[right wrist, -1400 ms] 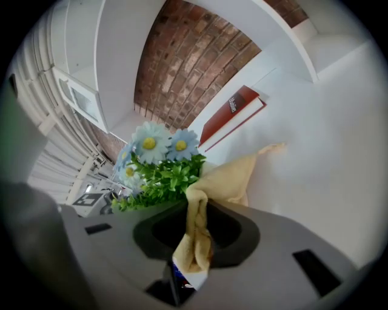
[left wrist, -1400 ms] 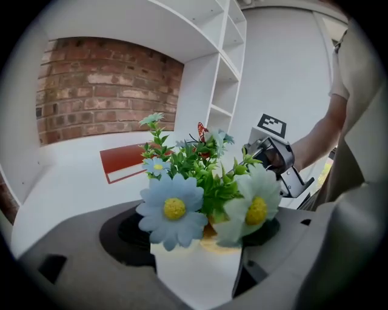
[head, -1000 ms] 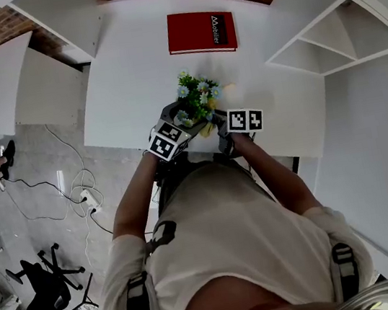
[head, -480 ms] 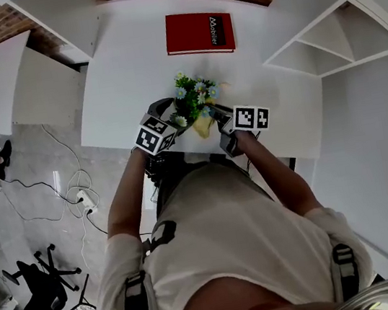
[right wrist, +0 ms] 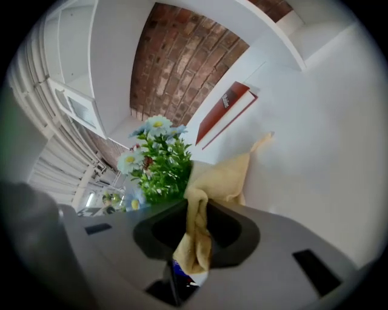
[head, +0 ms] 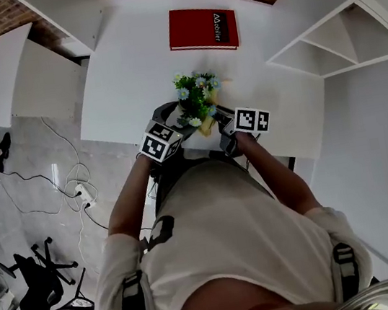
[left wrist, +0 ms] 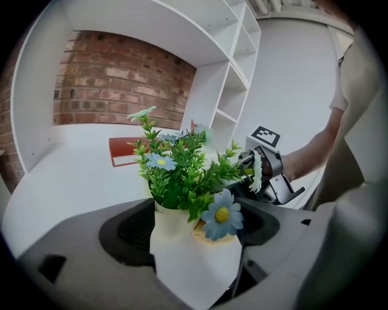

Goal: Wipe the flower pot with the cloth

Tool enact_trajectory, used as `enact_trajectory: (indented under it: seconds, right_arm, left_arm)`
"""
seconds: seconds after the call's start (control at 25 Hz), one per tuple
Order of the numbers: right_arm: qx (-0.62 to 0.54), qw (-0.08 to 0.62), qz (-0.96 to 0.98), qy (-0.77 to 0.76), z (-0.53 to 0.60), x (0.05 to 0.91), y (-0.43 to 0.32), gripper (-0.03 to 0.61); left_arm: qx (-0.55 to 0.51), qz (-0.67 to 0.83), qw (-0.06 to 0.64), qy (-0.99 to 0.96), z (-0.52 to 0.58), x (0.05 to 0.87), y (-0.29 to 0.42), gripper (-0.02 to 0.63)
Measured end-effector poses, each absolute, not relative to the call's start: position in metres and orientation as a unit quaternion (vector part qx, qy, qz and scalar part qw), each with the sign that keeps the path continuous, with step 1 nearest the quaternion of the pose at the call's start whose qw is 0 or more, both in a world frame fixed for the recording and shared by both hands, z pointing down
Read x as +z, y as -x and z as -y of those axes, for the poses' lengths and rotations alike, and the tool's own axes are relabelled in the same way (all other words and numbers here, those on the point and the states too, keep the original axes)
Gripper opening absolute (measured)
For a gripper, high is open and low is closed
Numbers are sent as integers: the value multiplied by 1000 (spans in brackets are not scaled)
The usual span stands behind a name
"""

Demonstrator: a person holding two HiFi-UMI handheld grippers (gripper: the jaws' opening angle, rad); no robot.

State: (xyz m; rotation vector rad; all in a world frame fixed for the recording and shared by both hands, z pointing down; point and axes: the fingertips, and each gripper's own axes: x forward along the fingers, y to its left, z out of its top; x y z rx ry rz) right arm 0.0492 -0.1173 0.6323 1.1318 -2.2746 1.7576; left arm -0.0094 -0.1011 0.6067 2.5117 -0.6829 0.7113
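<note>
- the white flower pot [left wrist: 182, 254], with its leafy plant [left wrist: 182, 172], is clamped in your left claw [left wrist: 193, 233], over the near edge of the desk [head: 136, 65].
- your right claw [right wrist: 197, 227] is clenched on the yellow cloth [right wrist: 221, 178], just beside the plant.
- a red book [head: 202, 29] lies further back on the desk.

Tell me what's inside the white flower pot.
Green leafy sprigs with blue and white daisies rise from the flower pot. Foliage and the pot's wall cover whatever the stems stand in.

White T-shirt [head: 244, 237]; dark straps [head: 136, 309] (both shoulders)
</note>
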Motion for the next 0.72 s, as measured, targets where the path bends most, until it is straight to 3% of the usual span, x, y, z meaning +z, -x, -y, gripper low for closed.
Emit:
enact_trajectory:
  seconds: [0.12, 0.4, 0.72]
  right_arm:
    - [573, 62, 729, -370, 108, 652, -50, 92]
    - [579, 63, 719, -379, 102, 659, -54, 92]
    - [571, 3, 739, -356, 112, 607, -49, 92]
  left_arm:
    - [252, 259, 220, -906, 99, 607, 6, 368]
    - [245, 265, 227, -904, 92, 605, 5, 368]
    - [256, 247, 223, -908, 97, 611, 10, 368]
